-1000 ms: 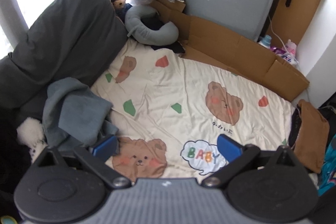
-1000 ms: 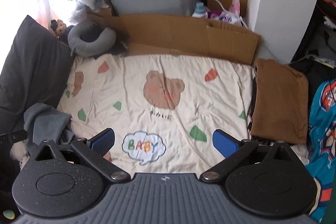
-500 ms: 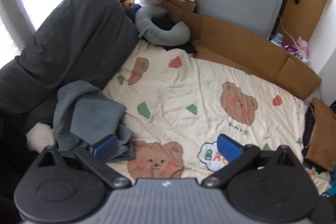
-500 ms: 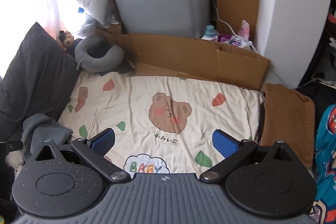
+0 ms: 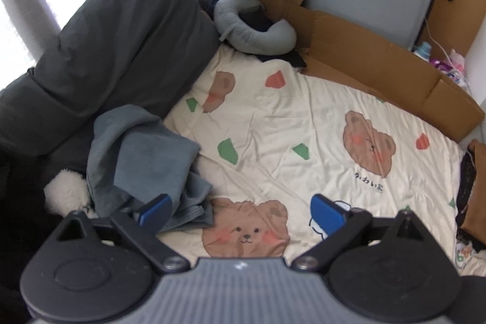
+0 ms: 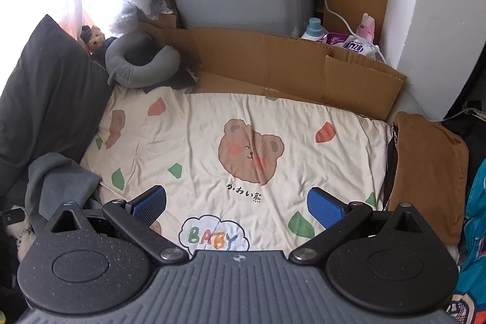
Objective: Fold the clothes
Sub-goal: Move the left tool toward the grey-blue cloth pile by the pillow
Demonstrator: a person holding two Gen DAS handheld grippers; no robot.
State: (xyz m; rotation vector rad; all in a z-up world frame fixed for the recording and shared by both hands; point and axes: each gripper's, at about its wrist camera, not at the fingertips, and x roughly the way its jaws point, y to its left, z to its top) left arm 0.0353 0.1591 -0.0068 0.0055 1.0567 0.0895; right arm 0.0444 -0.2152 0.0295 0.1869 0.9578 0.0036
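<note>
Item one, far left: dark grey pillow (image 5: 115, 44) along the bed's edge. Item two: crumpled grey-blue garment (image 5: 142, 163), heaped at the left border of the bear-print sheet (image 5: 288, 117). Our left gripper (image 5: 241, 210) has its fingers spread wide, nothing between them; the left blue pad (image 5: 155, 210) overlaps the garment's lower edge, contact uncertain. Our right gripper (image 6: 237, 204) is likewise spread and empty above the sheet, with the garment (image 6: 57, 181) beside its left pad. Far right: brown folded cloth (image 6: 425, 169). Against a second ago, we find the left view shifted toward the garment, now larger and closer.
</note>
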